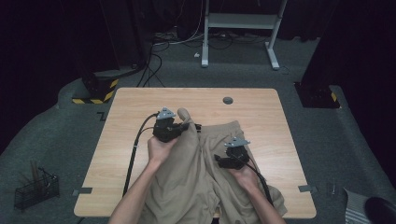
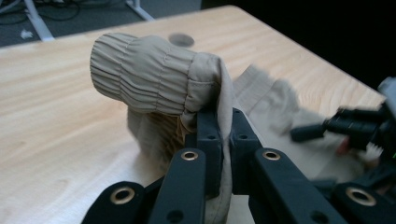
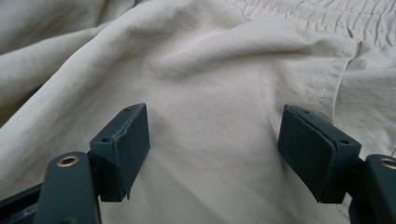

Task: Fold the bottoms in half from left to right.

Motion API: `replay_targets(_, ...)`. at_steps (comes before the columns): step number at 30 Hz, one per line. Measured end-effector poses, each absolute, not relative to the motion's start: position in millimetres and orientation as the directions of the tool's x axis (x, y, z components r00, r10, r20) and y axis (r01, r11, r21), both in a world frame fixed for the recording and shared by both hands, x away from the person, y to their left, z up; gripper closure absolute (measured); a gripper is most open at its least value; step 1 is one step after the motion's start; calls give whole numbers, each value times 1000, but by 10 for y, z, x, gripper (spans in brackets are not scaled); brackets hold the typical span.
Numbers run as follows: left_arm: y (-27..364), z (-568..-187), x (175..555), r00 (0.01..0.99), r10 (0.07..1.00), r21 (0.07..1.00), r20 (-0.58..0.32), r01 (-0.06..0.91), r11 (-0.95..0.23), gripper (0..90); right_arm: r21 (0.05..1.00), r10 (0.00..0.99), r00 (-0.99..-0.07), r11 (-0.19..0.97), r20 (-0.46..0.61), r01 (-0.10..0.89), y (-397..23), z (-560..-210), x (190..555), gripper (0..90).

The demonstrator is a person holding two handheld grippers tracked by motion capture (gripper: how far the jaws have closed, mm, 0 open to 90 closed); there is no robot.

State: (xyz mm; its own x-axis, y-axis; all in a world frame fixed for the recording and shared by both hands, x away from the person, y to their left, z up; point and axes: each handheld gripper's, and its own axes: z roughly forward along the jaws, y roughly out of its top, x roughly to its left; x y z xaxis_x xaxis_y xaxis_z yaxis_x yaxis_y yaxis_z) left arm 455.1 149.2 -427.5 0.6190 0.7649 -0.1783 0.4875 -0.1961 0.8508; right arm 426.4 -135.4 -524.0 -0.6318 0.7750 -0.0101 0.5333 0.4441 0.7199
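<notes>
A pair of beige shorts (image 1: pixel 196 168) lies crumpled on the wooden table (image 1: pixel 261 112), hanging over its near edge. My left gripper (image 1: pixel 183 124) is shut on the elastic waistband (image 2: pixel 144 74), which is lifted and folded over the jaws; the left gripper view has the fabric pinched between the pads of my left gripper (image 2: pixel 223 122). My right gripper (image 1: pixel 220 161) rests on the right half of the shorts. In the right gripper view my right gripper (image 3: pixel 215 149) stands wide open, the beige cloth (image 3: pixel 210 70) lying loose between the pads. The right gripper (image 2: pixel 322 130) also appears blurred beyond the left jaws.
A grey round grommet (image 1: pixel 227 100) sits near the table's far edge. On the floor are a wire basket (image 1: pixel 35 189) at the left, black cables (image 1: pixel 152 70), a yellow-and-black striped base (image 1: pixel 95 91) and a white desk frame (image 1: pixel 240 21) behind.
</notes>
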Motion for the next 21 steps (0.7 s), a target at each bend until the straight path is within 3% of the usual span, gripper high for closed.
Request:
replay_targets(7,1558,-4230,4569,607,773,850,-186,494,-183,860,718,755,-656,461,-8,521,-1039,-5235,4377,275)
replay_targets(10,1517,-4254,4551,619,765,850,-181,490,-196,860,760,780,-626,409,-4,505,-1251,-5058,4249,332)
replay_targets(15,1353,-4309,4574,641,745,845,-184,491,-214,859,764,815,-579,384,-18,518,-1642,-4912,4192,338)
replay_targets(21,1129,-4365,4587,670,719,839,-183,487,-241,857,686,816,-578,413,14,599,-1848,-5150,4224,331)
